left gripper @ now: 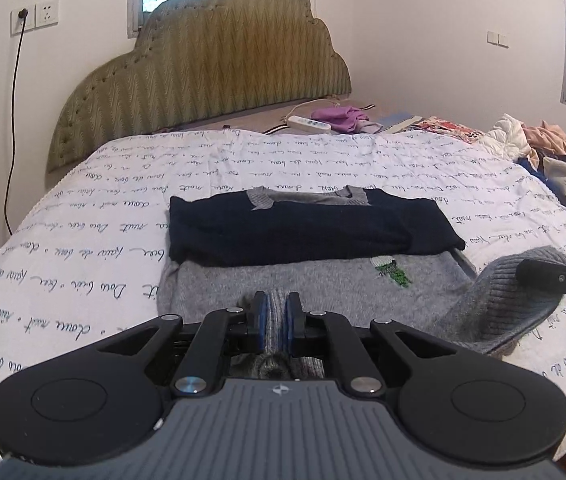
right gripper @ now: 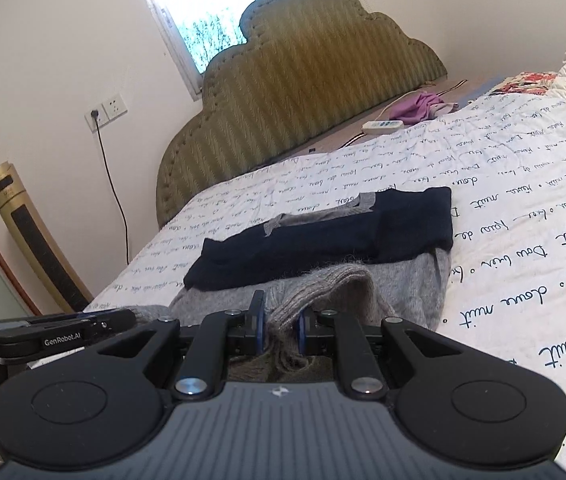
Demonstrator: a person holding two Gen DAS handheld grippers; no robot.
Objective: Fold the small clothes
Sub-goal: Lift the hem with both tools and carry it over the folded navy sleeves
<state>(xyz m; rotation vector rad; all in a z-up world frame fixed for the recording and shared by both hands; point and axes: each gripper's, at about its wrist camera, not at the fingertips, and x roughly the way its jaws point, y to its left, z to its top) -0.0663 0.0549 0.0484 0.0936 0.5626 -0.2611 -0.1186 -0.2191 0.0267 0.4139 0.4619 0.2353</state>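
The sweater [left gripper: 307, 292], grey below with its navy sleeves and chest already folded across, lies flat on the bed [left gripper: 83, 240], on the near side of the headboard [left gripper: 203, 80]. Both grippers have hold of its grey hem, the edge farthest from the headboard. The left gripper [left gripper: 277, 316] has its jaws closed on a ribbed pinch of hem. The right gripper [right gripper: 279, 326] has its jaws closed on another bunch of the same hem, which humps up in a loose arch just in front of it.

The step in hand looks like bringing the hem up and over toward the headboard to halve the sweater. To do it well, both grips should rise together and level, so the hem stays straight and the crease runs square across the grey body. Keep the fabric lightly taut between the two grippers; the slack by the right one may wrinkle. Lay the hem on the navy part, edges matched, before letting go.
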